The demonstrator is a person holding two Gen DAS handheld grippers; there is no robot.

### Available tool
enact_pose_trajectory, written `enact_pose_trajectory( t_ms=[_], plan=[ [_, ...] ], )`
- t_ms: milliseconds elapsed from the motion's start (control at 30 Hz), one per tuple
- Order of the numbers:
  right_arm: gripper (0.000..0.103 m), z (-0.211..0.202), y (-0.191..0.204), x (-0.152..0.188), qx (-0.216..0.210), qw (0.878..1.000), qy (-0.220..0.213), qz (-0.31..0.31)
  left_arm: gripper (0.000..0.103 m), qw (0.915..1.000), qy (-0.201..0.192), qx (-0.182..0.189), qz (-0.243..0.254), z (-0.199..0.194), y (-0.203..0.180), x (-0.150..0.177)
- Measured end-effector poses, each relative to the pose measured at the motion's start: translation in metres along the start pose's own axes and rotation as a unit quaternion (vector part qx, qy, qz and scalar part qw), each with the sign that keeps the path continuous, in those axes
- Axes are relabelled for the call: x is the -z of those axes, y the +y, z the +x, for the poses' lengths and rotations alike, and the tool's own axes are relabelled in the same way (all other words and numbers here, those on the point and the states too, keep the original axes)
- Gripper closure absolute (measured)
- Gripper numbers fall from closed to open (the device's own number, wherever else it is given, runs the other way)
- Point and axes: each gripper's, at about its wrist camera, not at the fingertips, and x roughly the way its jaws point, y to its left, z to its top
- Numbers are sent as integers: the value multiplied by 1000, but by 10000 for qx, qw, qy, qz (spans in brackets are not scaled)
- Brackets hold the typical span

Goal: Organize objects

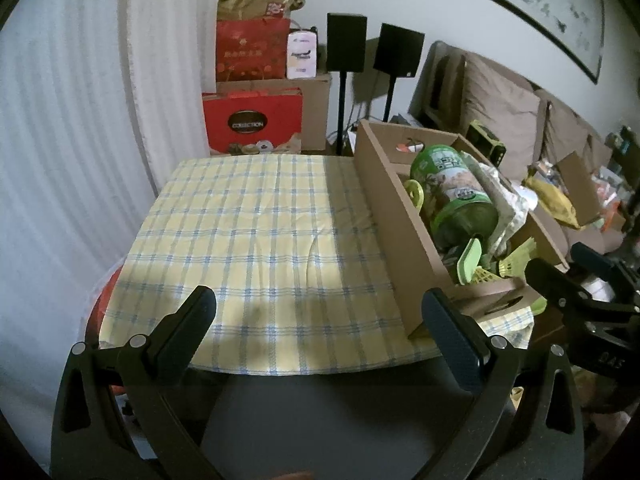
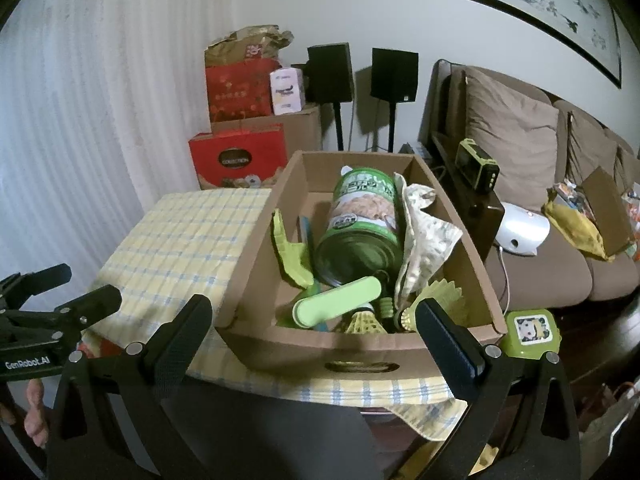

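Note:
A cardboard box [image 2: 256, 240] stands on the right side of a yellow-and-blue checked tablecloth [image 1: 256, 240]. In it lie a large green can [image 2: 360, 228], a pale green case [image 2: 338, 300], a green clip [image 2: 290, 256], a crumpled patterned bag [image 2: 424, 232] and yellow shuttlecocks [image 2: 436, 300]. The box also shows in the left wrist view [image 1: 404, 216]. My left gripper [image 1: 320, 320] is open and empty over the table's near edge. My right gripper [image 2: 314, 328] is open and empty in front of the box's near wall.
A green square container [image 2: 528, 332] sits just right of the box. A brown sofa [image 2: 540, 216] with cushions and clutter is to the right. Red gift boxes [image 1: 252, 120] and two black speakers [image 1: 346, 42] stand behind the table. A white curtain hangs on the left.

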Motion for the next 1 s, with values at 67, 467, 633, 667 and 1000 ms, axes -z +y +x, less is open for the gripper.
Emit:
enact_pose_trajectory(
  t_ms=[67,467,633,667,1000],
  plan=[
    [0,-1,1,0,24,10000,-31,-13,0,10000,-25,-34,-7,-2,0,0],
    [0,-2,0,-1,64,9999,-83,19,0,9999,-57,-91,6,-4,1,1],
    [0,-1,1,-1,68,9999,-79,18,0,9999,-73,-105,22,-5,1,1],
    [0,-1,1,-1,62,9999,-78,23,0,9999,-74,-107,18,-5,1,0],
    [0,-1,0,0,46,10000,-69,48,0,9999,-49,-117,25,-6,0,-2]
  ],
)
